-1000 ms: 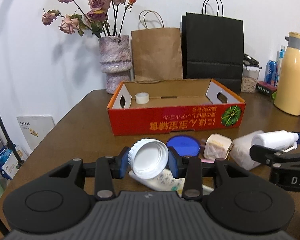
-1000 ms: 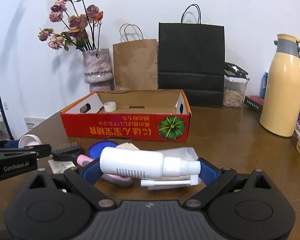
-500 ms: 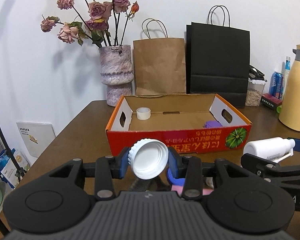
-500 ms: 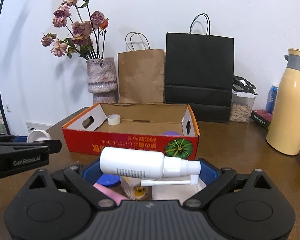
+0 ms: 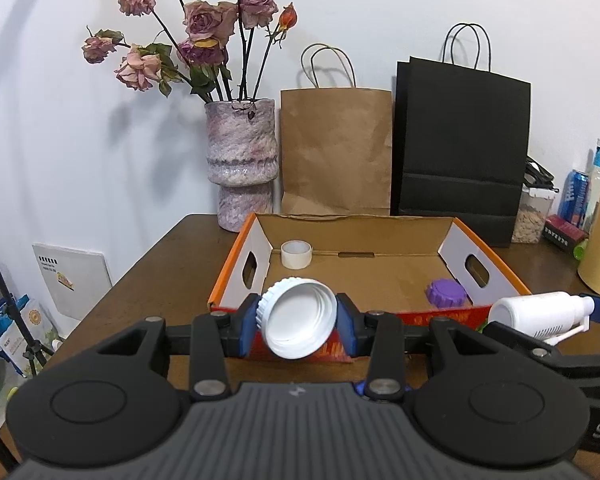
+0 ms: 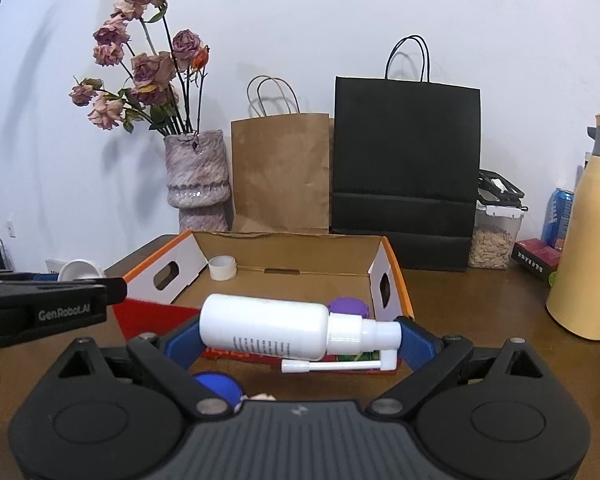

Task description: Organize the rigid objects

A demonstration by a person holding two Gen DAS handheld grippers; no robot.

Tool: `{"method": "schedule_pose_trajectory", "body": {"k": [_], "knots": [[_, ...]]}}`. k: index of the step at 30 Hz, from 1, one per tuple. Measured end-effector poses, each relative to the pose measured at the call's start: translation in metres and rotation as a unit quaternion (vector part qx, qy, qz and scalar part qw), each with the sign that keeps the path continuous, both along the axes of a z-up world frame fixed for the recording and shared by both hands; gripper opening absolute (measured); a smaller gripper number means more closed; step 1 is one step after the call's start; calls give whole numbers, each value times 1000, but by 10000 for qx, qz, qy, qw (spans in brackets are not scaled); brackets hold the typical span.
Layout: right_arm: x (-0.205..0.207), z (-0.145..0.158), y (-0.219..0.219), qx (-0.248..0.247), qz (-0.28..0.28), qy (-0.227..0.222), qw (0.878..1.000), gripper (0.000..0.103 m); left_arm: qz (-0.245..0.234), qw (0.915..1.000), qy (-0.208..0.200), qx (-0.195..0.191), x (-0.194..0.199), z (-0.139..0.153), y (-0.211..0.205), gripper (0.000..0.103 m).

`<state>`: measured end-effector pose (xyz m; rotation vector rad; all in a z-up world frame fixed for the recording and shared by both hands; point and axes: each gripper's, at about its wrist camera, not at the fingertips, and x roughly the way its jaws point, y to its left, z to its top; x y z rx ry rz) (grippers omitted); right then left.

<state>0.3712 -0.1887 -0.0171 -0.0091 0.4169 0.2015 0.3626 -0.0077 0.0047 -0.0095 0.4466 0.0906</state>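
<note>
My left gripper (image 5: 298, 318) is shut on a white screw lid (image 5: 298, 318), held tilted just before the front wall of the orange cardboard box (image 5: 236, 264). My right gripper (image 6: 296, 330) is shut on a white spray bottle (image 6: 268, 326), held sideways above the box's front wall (image 6: 156, 316). The bottle also shows in the left wrist view (image 5: 540, 312). Inside the box lie a roll of tape (image 5: 296, 254) at the back left and a purple lid (image 5: 446, 293) at the right. A blue lid (image 6: 218, 386) lies on the table below my right gripper.
A vase of dried roses (image 5: 242, 164), a brown paper bag (image 5: 336, 152) and a black paper bag (image 5: 460, 152) stand behind the box. A yellow thermos (image 6: 584, 256), a snack container (image 6: 496, 236) and cans (image 6: 558, 216) stand at the right.
Both grippers have risen and moved toward the box with their objects. The box interior now shows from above, and the loose items on the table have dropped out of sight below.
</note>
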Motion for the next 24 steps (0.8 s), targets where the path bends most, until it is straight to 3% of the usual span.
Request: {"method": "schedule_pose_trajectory", "body": {"k": [24], "knots": [[84, -6, 6, 5, 27, 88, 10000, 98, 189, 9998, 23, -50, 82, -1, 3, 41]]}}
